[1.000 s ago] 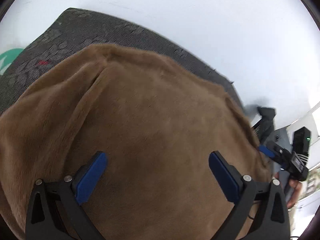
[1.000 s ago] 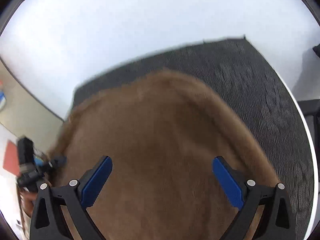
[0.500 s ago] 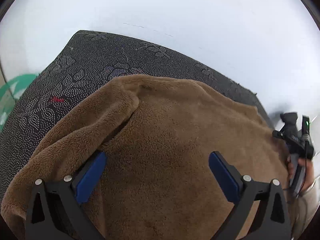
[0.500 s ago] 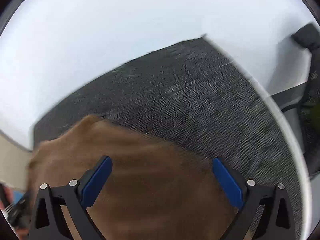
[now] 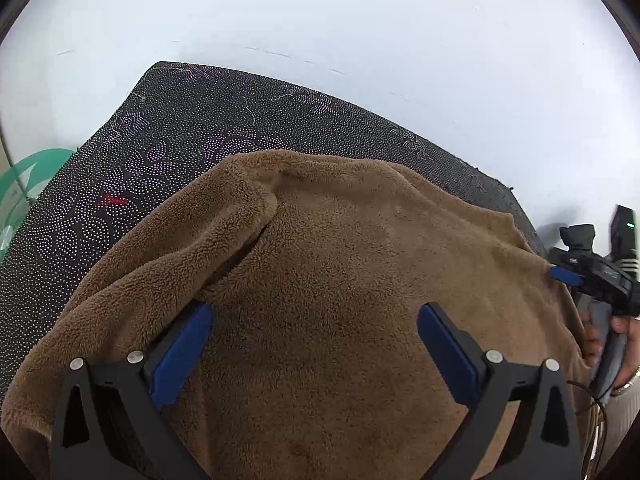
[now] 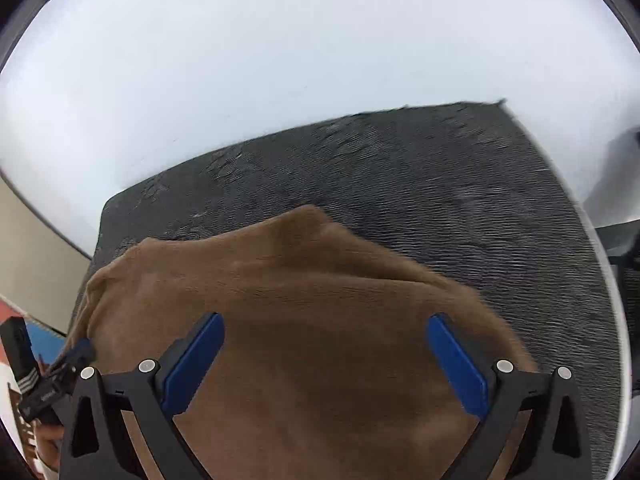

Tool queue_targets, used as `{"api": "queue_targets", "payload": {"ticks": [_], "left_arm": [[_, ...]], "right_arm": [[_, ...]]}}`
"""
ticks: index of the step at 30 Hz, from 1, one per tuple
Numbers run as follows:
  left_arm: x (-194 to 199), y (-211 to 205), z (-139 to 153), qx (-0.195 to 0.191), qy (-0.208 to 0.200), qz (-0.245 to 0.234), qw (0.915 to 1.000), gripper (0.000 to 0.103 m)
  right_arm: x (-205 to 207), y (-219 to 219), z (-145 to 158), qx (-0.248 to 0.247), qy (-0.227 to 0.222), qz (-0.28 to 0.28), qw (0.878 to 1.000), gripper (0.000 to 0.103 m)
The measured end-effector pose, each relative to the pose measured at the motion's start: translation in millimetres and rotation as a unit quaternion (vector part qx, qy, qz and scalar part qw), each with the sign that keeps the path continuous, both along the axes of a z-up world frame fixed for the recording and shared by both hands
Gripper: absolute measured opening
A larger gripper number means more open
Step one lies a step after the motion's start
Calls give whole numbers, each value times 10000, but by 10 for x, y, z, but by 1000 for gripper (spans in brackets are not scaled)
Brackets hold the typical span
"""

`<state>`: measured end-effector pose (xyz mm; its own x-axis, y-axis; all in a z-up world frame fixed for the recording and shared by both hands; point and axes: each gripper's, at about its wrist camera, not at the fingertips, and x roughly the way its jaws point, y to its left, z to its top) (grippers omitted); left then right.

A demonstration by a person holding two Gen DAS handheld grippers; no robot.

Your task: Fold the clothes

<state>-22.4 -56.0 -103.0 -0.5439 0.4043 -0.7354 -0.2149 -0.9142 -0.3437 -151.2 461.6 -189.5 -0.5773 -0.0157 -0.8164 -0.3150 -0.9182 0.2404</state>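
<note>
A brown fleece garment (image 5: 340,280) lies heaped on the dark dotted mat (image 5: 168,128) that covers the middle of the white table (image 5: 360,12), its far edge now drawn back toward the person so that a broad band of mat shows beyond it; a second ago the fleece filled almost the whole of both views and its far edge sat much nearer the mat's back border. At the garment's left side a thick rolled fold (image 5: 192,236), perhaps a sleeve or doubled hem, lies over the main body, a sign that the cloth has been gathered or doubled on itself, though how many folds lie beneath cannot be told. The left gripper (image 5: 312,344) hangs low over the fleece's near half, jaws spread wide with nothing between the blue pads. Toward the garment's right edge the right gripper (image 6: 326,354) is likewise wide open and empty above the cloth, its view streaked by motion; from the left wrist camera it is seen held in a hand (image 5: 616,344) just beside the fleece's right border, tilted down toward the mat.
</note>
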Motion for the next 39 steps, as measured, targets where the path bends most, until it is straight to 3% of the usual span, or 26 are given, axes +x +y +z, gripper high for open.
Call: {"api": "queue_targets", "payload": {"ticks": [4, 6, 8, 11, 24, 26, 33, 35, 39], "left_arm": [[-1, -71, -9, 182, 13, 4, 9998, 103], [0, -74, -8, 203, 17, 3, 9998, 103], [1, -80, -11, 223, 20, 2, 9997, 103], [4, -91, -12, 294, 25, 3, 9996, 103], [16, -139, -9, 580, 39, 12, 9983, 103], [16, -154, -12, 635, 41, 11, 9980, 103], [14, -161, -18, 670, 42, 13, 9977, 103], [15, -154, -18, 669, 45, 66, 9977, 103], [15, -164, -21, 674, 46, 83, 9977, 103]], "right_arm": [[-358, -65, -318, 433, -588, -95, 9973, 103], [-461, -151, -375, 1130, -676, -39, 9913, 103], [-502, -208, -388, 1342, -637, -73, 9889, 103], [-530, -174, -389, 1283, -654, -170, 9894, 103], [-777, -833, -212, 1472, -326, 390, 9878, 103], [-922, -826, -403, 1339, -574, 328, 9888, 103], [-1105, -812, -444, 1506, -540, -15, 9871, 103], [-1077, -969, -329, 1661, -249, 67, 9858, 103], [-1157, -1475, -211, 2043, 114, 740, 9760, 103]]}}
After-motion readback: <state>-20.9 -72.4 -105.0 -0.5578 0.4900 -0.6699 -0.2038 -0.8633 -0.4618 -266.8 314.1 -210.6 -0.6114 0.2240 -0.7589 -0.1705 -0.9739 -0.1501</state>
